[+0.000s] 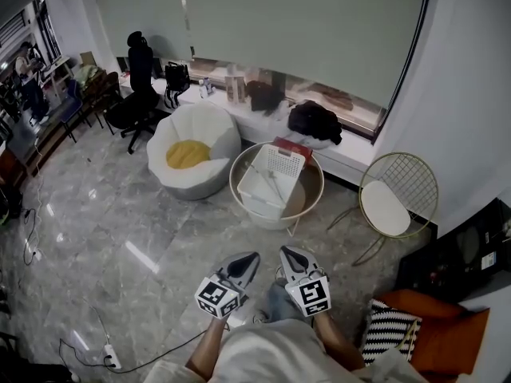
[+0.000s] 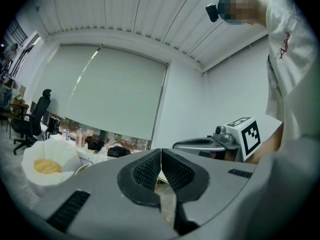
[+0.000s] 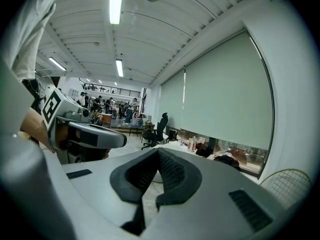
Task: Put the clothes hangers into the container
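A round beige tub [image 1: 316, 188] stands on the floor ahead, with a white slotted basket [image 1: 284, 163] leaning inside it. Thin pale rods lie in the basket; I cannot tell whether they are hangers. No hanger shows clearly anywhere. My left gripper [image 1: 251, 258] and right gripper [image 1: 287, 253] are side by side low in the head view, well short of the tub and pointing toward it. In the left gripper view the left gripper [image 2: 161, 152] has its pads meeting with nothing between them. In the right gripper view the right gripper [image 3: 157, 152] is likewise shut and empty.
A white beanbag [image 1: 200, 134] with a yellow cushion sits left of the tub. A gold wire chair [image 1: 399, 191] stands to its right. A black office chair [image 1: 134, 94] is at the back left. A power strip [image 1: 109, 359] and cable lie on the floor at the front left. An orange seat [image 1: 447, 329] is at the front right.
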Demonstrator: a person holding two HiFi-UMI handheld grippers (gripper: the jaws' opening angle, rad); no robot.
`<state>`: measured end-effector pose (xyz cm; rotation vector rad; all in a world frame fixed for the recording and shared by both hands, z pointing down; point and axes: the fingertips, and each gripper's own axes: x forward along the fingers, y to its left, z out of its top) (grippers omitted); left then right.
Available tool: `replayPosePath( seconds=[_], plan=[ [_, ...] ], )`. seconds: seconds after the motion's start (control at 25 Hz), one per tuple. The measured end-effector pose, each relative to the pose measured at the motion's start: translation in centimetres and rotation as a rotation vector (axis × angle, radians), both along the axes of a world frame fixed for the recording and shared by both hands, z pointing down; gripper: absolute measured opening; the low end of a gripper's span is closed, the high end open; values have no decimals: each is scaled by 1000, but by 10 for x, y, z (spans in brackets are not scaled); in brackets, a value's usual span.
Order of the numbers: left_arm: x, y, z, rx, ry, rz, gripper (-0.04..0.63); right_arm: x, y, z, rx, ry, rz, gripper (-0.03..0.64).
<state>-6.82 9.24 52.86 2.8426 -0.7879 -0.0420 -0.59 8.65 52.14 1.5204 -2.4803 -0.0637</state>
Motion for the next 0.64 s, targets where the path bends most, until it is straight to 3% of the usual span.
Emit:
replayPosePath(
  seconds=[0.64],
  plan=[
    [5, 9, 4, 11, 1, -4, 29, 6, 11, 1, 16, 3, 12, 29]
  ],
)
